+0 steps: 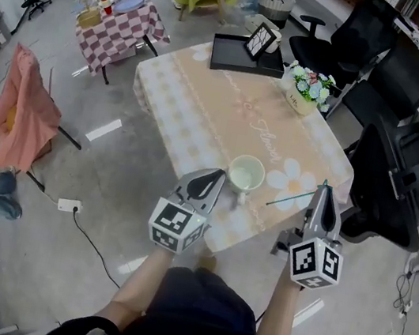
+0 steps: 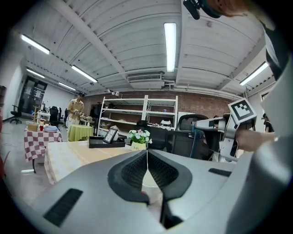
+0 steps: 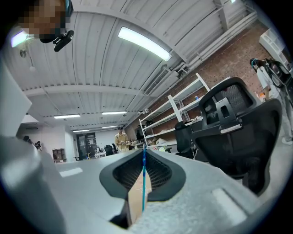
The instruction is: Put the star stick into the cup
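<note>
A white cup (image 1: 246, 174) stands near the front edge of the table (image 1: 203, 113), which has a beige floral cloth. My right gripper (image 1: 324, 189) hovers at the table's front right corner, shut on a thin teal star stick (image 1: 292, 198) that slants down and left toward the cup. In the right gripper view the stick (image 3: 143, 183) runs upright between the closed pads. My left gripper (image 1: 219, 174) sits just left of the cup, shut with nothing in it. In the left gripper view the cup (image 2: 151, 180) shows pale right behind the closed jaws.
A flower pot (image 1: 308, 88) and a black tray with a picture frame (image 1: 237, 54) stand at the table's far end. Black office chairs (image 1: 400, 180) crowd the right side. On the left are a checkered table (image 1: 118, 26), an orange cloth (image 1: 23, 110) and a floor cable (image 1: 69, 205).
</note>
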`<state>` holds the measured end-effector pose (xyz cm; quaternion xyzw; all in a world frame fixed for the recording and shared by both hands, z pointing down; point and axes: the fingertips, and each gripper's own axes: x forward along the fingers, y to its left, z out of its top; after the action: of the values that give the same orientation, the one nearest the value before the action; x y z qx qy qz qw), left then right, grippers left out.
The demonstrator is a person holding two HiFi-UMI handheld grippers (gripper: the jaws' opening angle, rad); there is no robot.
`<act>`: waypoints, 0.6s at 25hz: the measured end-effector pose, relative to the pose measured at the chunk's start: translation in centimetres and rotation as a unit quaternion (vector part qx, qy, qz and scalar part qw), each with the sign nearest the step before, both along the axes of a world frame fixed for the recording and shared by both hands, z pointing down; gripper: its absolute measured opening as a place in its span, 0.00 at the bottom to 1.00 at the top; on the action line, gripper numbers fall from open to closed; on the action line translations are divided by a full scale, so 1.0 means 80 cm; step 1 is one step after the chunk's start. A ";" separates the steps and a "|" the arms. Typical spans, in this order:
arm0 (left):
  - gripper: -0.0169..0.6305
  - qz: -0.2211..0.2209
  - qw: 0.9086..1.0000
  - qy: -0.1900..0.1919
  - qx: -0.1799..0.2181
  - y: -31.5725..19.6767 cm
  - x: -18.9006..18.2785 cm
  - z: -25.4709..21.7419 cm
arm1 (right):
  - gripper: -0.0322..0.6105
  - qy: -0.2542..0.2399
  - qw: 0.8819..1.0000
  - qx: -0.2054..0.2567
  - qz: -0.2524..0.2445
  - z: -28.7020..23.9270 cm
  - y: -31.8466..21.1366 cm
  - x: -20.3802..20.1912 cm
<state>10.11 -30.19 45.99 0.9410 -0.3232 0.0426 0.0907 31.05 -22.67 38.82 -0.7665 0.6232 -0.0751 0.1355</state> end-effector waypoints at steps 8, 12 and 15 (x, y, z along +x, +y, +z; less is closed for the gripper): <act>0.05 0.018 1.000 -0.004 -0.007 -0.013 0.011 0.002 | 0.08 0.004 1.000 -0.005 0.005 -0.003 -0.016 0.000; 0.05 0.027 1.000 -0.005 -0.008 -0.025 0.016 -0.003 | 0.08 -0.001 1.000 -0.007 0.014 -0.006 -0.024 0.003; 0.05 0.036 0.999 -0.008 -0.005 -0.034 0.019 -0.012 | 0.08 -0.005 1.000 -0.008 0.023 -0.012 -0.029 0.006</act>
<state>11.65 -32.89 45.07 0.9513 -0.2892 0.0550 0.0910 31.52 -24.95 37.85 -0.7812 0.6043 -0.0806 0.1345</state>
